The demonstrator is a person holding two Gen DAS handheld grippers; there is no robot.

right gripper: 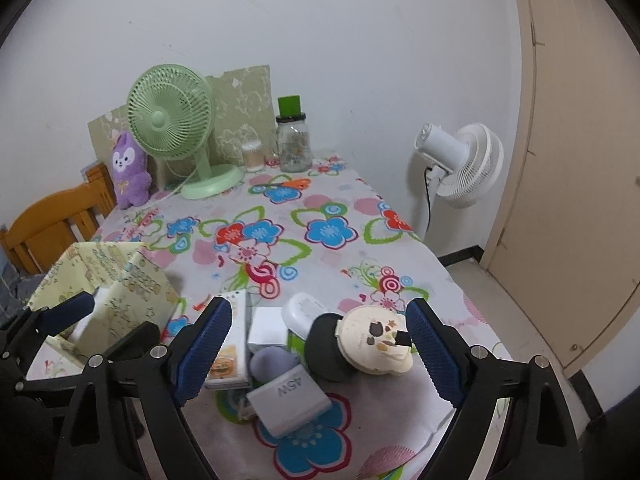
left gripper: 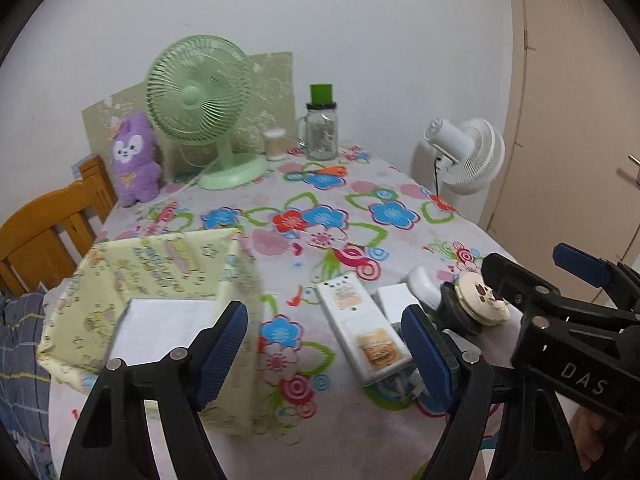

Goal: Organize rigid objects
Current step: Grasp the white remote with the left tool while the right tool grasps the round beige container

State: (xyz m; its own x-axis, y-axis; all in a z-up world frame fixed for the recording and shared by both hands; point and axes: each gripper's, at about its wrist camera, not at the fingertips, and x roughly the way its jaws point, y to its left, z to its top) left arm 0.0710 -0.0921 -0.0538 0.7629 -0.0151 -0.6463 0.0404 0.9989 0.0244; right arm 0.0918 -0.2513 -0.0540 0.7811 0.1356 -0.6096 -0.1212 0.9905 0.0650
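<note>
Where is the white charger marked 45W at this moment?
In the right wrist view, the 45W charger lies low at centre on the tablecloth, between the open right gripper's fingers, beside the remote.

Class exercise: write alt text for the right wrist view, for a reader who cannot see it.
The open right gripper hovers over small items on a floral tablecloth: a round cream case, a white 45W charger and a white remote. A yellow patterned box sits left; a green fan and a glass jar stand behind.

Glossy plastic charger (right gripper: 289, 405), fuzzy plush toy (left gripper: 134, 160)
</note>
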